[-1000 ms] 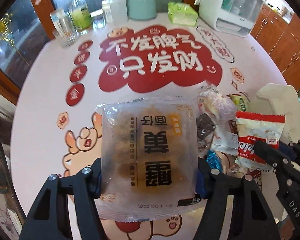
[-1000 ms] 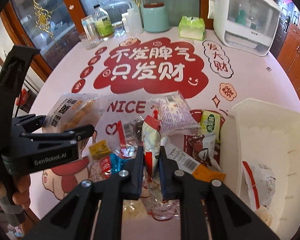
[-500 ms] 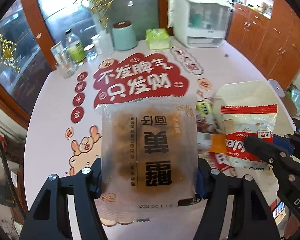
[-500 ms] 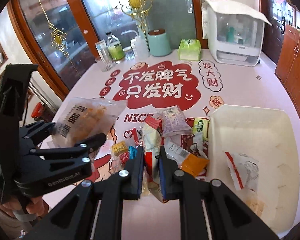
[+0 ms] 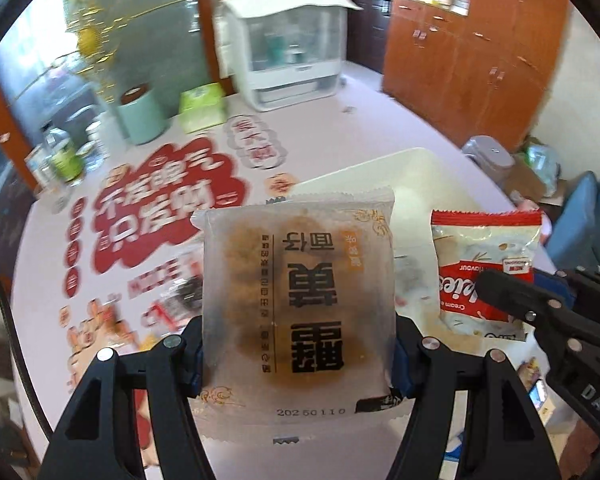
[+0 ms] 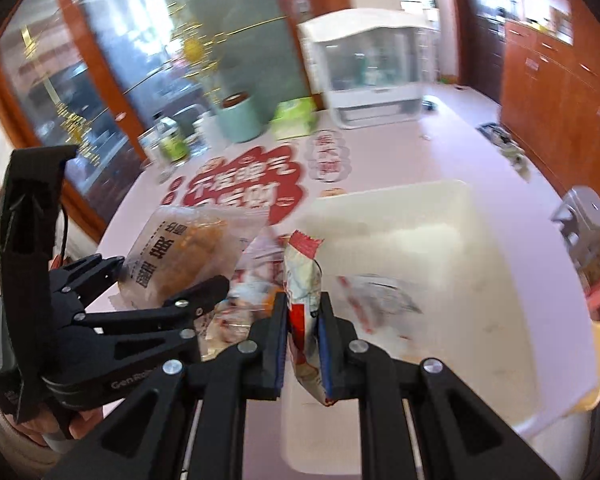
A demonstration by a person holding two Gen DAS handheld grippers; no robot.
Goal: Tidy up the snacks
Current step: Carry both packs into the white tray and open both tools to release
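Both grippers have swung up off the snack heap and across toward the white bin since a second ago, each keeping its packet. Left gripper [image 5: 296, 356] clamps a frosted pastry packet [image 5: 300, 300] by its two side edges: translucent wrapper, brown cakes showing through, bold dark characters, a date stamp along the bottom seal. Right gripper [image 6: 304, 344] is squeezed tight on a slim red-and-white cream snack packet [image 6: 303, 280], held edge-on and upright, its crimped red top pointing up. Just beyond, the white bin [image 6: 480, 240] sits at the tabletop's near right edge with one clear red-striped wrapper [image 6: 376, 296] lying inside. Loose snacks [image 6: 236, 320] stay heaped left of the bin.
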